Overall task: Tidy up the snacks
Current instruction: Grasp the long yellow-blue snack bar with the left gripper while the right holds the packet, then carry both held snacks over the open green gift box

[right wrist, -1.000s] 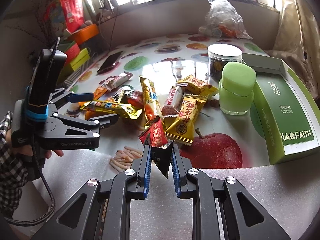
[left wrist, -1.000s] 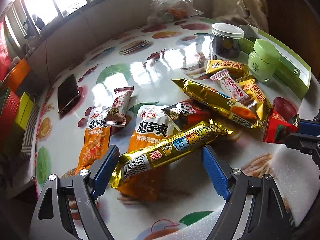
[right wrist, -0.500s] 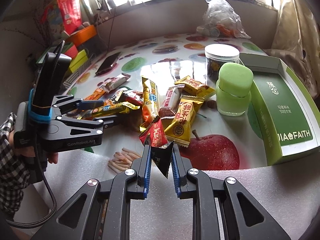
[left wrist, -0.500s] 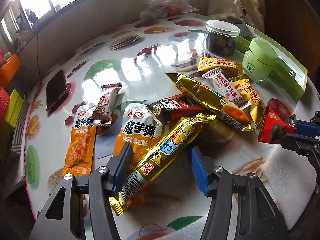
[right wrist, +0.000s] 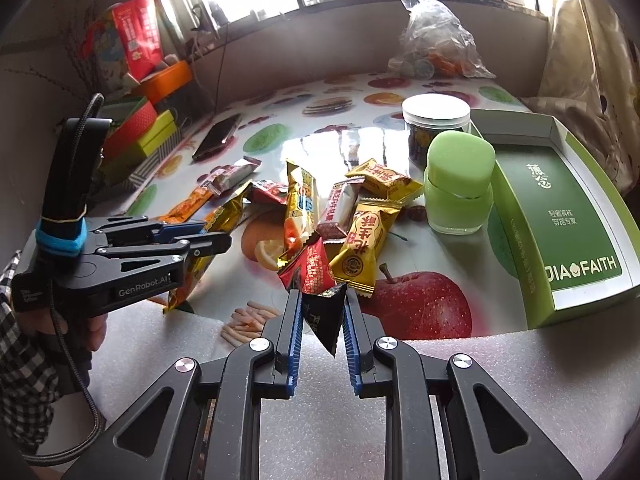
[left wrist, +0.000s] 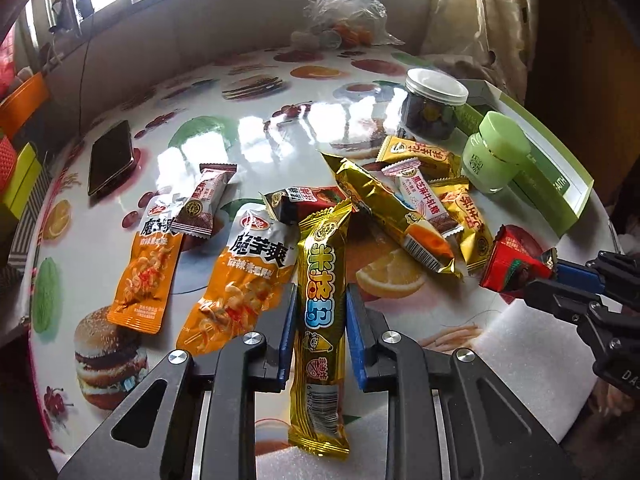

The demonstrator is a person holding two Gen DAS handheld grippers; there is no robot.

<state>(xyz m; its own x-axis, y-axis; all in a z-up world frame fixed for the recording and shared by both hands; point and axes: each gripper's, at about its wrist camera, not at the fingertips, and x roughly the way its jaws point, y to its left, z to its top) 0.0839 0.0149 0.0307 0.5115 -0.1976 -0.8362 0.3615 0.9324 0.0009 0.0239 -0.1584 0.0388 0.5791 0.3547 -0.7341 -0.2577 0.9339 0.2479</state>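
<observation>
A long gold snack bar [left wrist: 320,360] lies lengthwise between the blue pads of my left gripper [left wrist: 320,292]. The jaws are closing and both pads touch the wrapper's sides. In the right wrist view this left gripper [right wrist: 218,236] sits at the left with the gold snack bar [right wrist: 224,212] poking out of it. My right gripper [right wrist: 320,300] is shut on a red-and-black snack packet [right wrist: 316,272], also seen as the red packet [left wrist: 512,264] at the right gripper [left wrist: 556,270]. More snack packets [left wrist: 400,208] are heaped mid-table, and two orange packets [left wrist: 248,276] lie left.
A phone [left wrist: 110,158] lies far left on the fruit-print table. A dark jar [left wrist: 434,108], a green jar [left wrist: 496,156] and an open green box [right wrist: 560,200] stand at the right. A plastic bag [left wrist: 344,12] sits at the back. White foam sheet [right wrist: 360,420] covers the near edge.
The left jaws have come together onto the gold snack bar, which has swung from lying crosswise to in line with the fingers. The right gripper and its packet have not moved.
</observation>
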